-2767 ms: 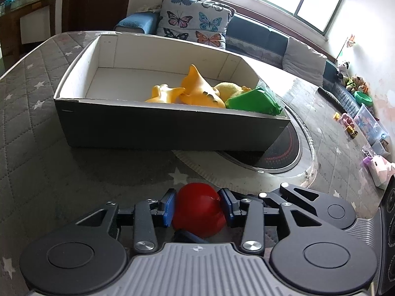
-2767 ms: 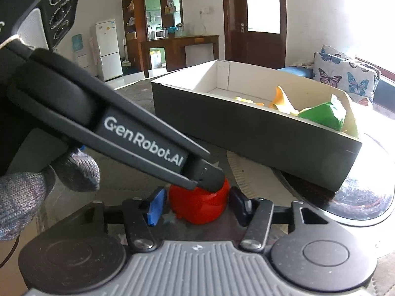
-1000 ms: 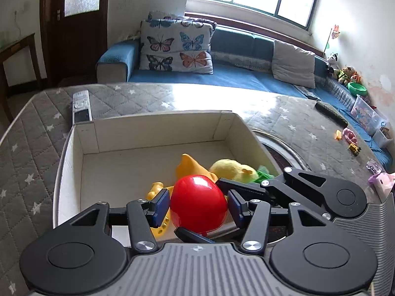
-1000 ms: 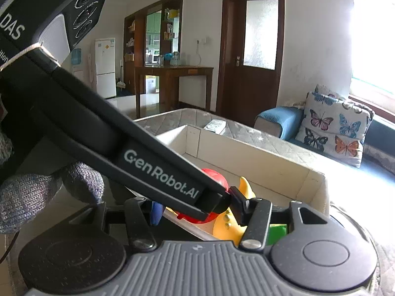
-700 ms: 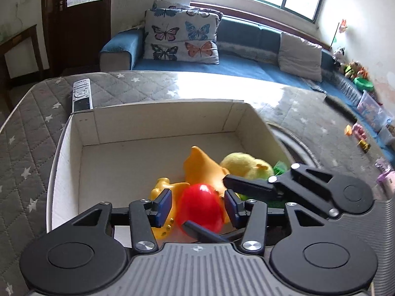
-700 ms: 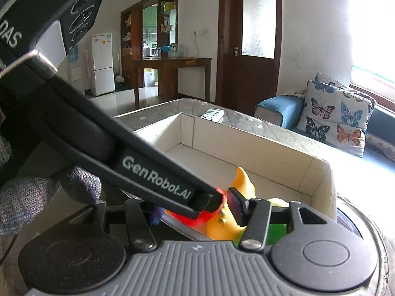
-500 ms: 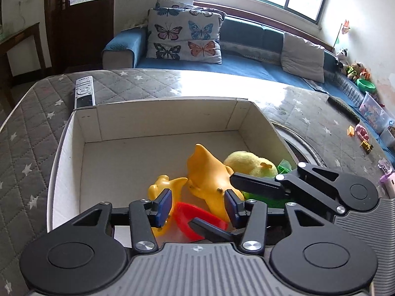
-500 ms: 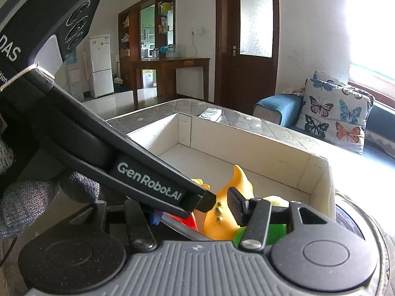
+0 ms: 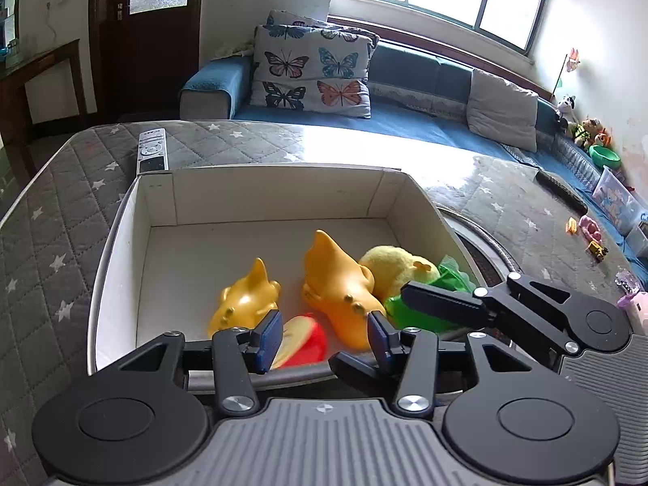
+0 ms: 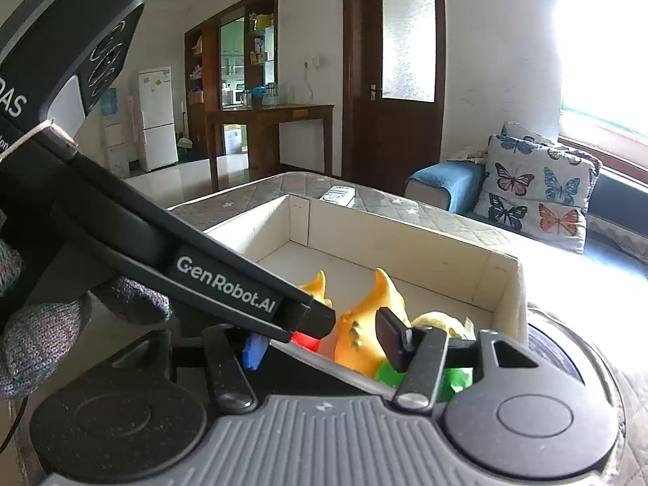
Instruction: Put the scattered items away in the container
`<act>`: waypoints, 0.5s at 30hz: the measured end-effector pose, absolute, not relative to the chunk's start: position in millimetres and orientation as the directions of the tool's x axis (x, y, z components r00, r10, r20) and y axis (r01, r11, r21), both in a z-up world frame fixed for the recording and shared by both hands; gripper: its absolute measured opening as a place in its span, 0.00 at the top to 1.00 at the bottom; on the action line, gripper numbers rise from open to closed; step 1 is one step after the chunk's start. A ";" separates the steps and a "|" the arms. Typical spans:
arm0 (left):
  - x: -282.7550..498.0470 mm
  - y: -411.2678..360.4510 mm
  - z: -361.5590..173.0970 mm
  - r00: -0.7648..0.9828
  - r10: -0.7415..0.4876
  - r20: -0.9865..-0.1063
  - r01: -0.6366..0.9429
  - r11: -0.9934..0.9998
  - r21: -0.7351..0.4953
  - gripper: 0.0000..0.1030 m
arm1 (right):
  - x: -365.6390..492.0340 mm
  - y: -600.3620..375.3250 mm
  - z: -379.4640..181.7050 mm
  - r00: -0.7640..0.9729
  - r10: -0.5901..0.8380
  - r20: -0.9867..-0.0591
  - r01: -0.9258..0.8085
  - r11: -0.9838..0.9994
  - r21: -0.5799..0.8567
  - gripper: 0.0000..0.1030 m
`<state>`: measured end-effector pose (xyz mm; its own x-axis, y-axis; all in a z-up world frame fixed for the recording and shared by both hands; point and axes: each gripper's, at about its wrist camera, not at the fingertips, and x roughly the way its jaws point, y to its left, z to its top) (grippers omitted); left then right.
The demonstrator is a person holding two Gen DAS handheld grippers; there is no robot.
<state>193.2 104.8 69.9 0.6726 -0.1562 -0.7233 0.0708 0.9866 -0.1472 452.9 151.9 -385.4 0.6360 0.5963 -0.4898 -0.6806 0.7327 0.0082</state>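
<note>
A red toy [image 9: 301, 346] lies inside the white cardboard box [image 9: 121, 239], near its front wall, blurred, below my left gripper [image 9: 322, 336], which is open and empty above the box's near edge. Two orange rubber toys [image 9: 336, 279], a yellow plush [image 9: 399, 267] and a green item [image 9: 409, 318] also lie in the box. My right gripper [image 10: 320, 342] is open and empty over the box's near corner; the left gripper's finger [image 10: 227, 279] crosses in front of it. The red toy shows in the right wrist view [image 10: 305, 340] too.
The box [image 10: 405, 243] stands on a grey quilted table [image 9: 52, 210] beside a round inset hob [image 9: 486, 251]. A remote [image 9: 152, 150] lies behind the box. Small toys [image 9: 587, 231] lie at the table's right side. A blue sofa with butterfly cushions [image 9: 312, 69] stands beyond.
Both grippers carried the red toy from the table up over the box. The left gripper opened and the red toy dropped into the box.
</note>
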 end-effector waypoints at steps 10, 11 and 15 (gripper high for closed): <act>171.1 98.8 75.3 0.698 -0.139 -0.702 0.044 0.987 -0.152 0.53 | 436.6 135.8 -380.3 0.668 0.585 -0.459 -0.653 0.757 0.015 0.18; 168.7 98.3 75.7 0.701 -0.137 -0.700 0.039 0.987 -0.155 0.53 | 435.3 134.2 -380.3 0.670 0.584 -0.459 -0.650 0.760 0.017 0.16; 158.3 96.9 76.5 0.712 -0.134 -0.689 0.024 0.986 -0.166 0.53 | 430.2 129.1 -382.2 0.678 0.578 -0.454 -0.642 0.767 0.018 0.08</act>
